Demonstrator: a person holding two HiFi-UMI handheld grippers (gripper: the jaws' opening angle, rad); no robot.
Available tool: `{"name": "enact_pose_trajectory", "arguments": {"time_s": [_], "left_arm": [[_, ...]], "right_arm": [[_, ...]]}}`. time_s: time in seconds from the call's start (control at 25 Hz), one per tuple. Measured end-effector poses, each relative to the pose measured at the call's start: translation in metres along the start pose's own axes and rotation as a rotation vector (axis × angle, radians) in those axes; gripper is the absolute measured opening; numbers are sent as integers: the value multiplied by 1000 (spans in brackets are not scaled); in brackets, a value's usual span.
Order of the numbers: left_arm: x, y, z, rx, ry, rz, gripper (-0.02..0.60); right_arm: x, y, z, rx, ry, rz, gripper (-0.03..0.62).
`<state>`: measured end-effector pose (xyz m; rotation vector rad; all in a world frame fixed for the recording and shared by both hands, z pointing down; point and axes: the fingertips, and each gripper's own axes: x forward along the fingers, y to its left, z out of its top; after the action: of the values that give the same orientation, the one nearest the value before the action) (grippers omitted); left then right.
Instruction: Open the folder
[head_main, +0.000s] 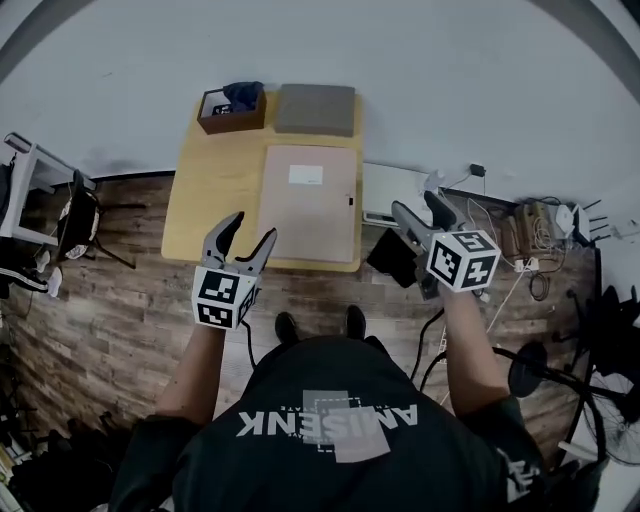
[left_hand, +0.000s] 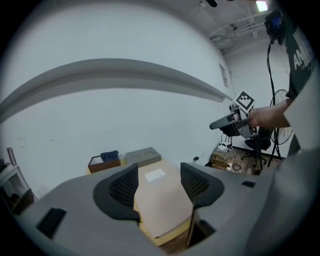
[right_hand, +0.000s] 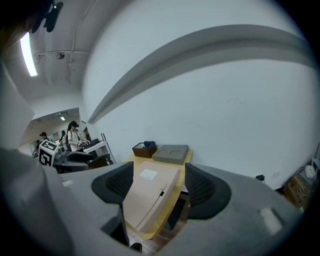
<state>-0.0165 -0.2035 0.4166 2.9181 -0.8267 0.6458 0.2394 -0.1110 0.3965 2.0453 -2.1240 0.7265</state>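
Dark shirt (head_main: 330, 420) fills the bottom of the head view, and both arms reach forward from it. The left gripper (head_main: 252, 228) hovers over the front edge of the tabletop (head_main: 215, 190), its jaws spread wide with nothing pressed between the pads. The folder (head_main: 310, 203) lies flat and closed on the right half of the tabletop, its near end close to the front edge. Its near left corner is just right of that gripper's tips. A white label (head_main: 304, 175) sits on its cover towards the far end.

The right gripper (head_main: 413, 203) is held off the tabletop's right edge, apart from the folder's right side, above the wooden floor (head_main: 120, 310). Its jaws also stand wide and empty. Each gripper view shows the folder beyond the gap between the pads, untouched.

A grey moulded tray (head_main: 316, 108) occupies the back right corner. A brown box (head_main: 232, 112) holding dark blue cloth (head_main: 243, 95) is beside it on the left.
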Motion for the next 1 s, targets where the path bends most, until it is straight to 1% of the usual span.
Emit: {"name": "enact_pose_trajectory", "arguments": {"time_s": [0.16,0.24,0.44,0.68,0.84,1.0], "left_arm": [[9,-4,-18,-43,17,43,252],[11,-9,-34,-33,48,59,252],[19,-25,-66,87,161,54,252],[34,-41,-102,246,306,37,252],[42,-48,-120,312,369,17,252],[50,-55,-139,330,418,6,252]], "right_arm": [[28,-28,-27,57,66,5,308],[39,-34,-44,83,104,27,308],[62,-42,-76,100,181,97,308],[88,-50,-106,175,258,170,308],[108,-55,-128,250,322,185,308],[125,-57,-148,296,374,205,308]]}}
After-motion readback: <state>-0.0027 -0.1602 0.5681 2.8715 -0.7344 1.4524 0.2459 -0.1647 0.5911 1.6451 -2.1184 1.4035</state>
